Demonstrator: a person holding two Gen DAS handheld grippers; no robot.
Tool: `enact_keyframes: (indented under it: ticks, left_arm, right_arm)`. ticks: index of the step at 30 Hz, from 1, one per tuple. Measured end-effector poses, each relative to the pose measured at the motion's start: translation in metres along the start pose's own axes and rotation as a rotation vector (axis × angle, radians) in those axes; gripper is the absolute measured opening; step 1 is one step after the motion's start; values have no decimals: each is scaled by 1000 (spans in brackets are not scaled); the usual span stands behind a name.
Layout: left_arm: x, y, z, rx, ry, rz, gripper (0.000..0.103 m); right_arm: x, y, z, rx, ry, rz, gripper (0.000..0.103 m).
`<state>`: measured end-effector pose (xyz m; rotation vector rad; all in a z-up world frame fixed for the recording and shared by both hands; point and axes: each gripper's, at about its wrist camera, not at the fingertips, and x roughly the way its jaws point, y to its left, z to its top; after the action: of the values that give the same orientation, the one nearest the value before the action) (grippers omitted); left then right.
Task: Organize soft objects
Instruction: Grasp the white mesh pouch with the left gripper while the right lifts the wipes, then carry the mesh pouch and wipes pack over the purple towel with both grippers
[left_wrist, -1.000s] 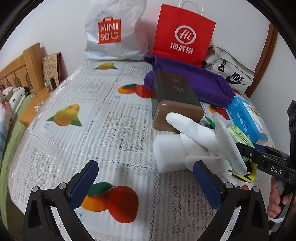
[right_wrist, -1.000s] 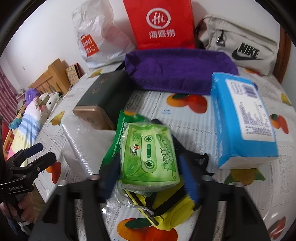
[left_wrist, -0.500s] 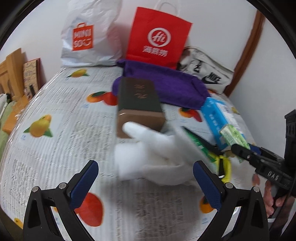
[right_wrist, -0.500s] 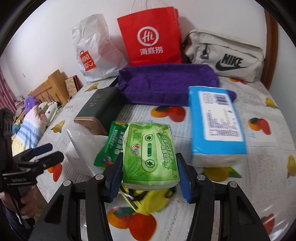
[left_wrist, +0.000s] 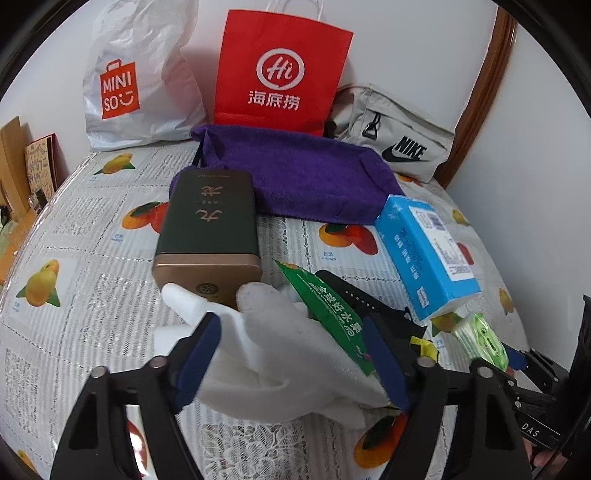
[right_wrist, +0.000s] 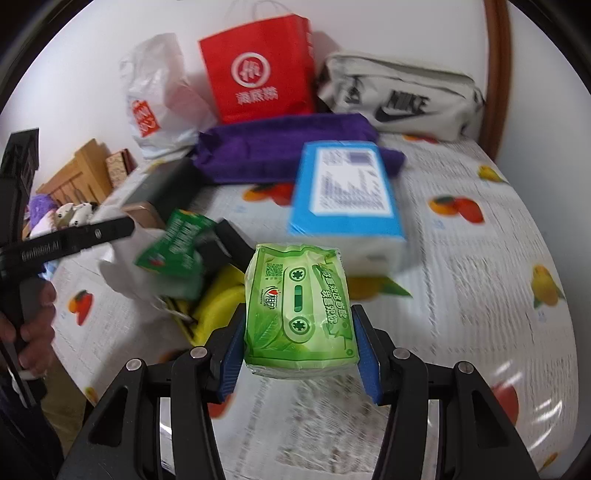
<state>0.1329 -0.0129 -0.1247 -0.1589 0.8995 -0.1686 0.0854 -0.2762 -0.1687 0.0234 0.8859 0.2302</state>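
My right gripper (right_wrist: 300, 332) is shut on a light green tissue pack (right_wrist: 297, 306) and holds it above the table; the pack also shows at the right in the left wrist view (left_wrist: 480, 339). My left gripper (left_wrist: 295, 354) has closed in around a white glove (left_wrist: 280, 350), its blue pads on either side of the glove. A dark green packet (left_wrist: 325, 306) lies on the glove. A blue tissue box (left_wrist: 424, 254), a folded purple towel (left_wrist: 295, 177) and a yellow and black item (right_wrist: 218, 306) lie nearby.
A dark green and gold tin (left_wrist: 210, 236) lies just behind the glove. A red paper bag (left_wrist: 280, 70), a white Miniso bag (left_wrist: 136, 74) and a grey Nike bag (left_wrist: 395, 144) stand at the back wall. Wooden furniture (right_wrist: 81, 173) is at the left.
My left gripper has moved forward over the white glove and its jaws have narrowed onto it. My right gripper has lifted the green tissue pack up and to the right, away from the pile.
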Motion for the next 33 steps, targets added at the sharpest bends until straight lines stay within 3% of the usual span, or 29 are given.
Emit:
enact_keyframes:
  ticks: [1, 3, 6, 9, 25, 33]
  left_arm:
    - [4, -2, -1, 6, 13, 3, 63]
    - [6, -3, -4, 3, 22, 5, 43]
    - [4, -2, -7, 10, 20, -11, 21]
    - [-3, 2, -9, 8, 8, -19, 15]
    - [-58, 32, -9, -64, -101, -31, 13]
    - [-44, 55, -32, -74, -6, 44, 15]
  right_arm:
    - [2, -4, -3, 11, 8, -5, 53]
    - [4, -9, -8, 24, 17, -7, 53]
    - [7, -13, -12, 29, 24, -12, 53]
    - [9, -14, -14, 37, 26, -9, 53]
    - [12, -11, -17, 37, 44, -77, 53]
    - [5, 1, -19, 5, 39, -79, 53]
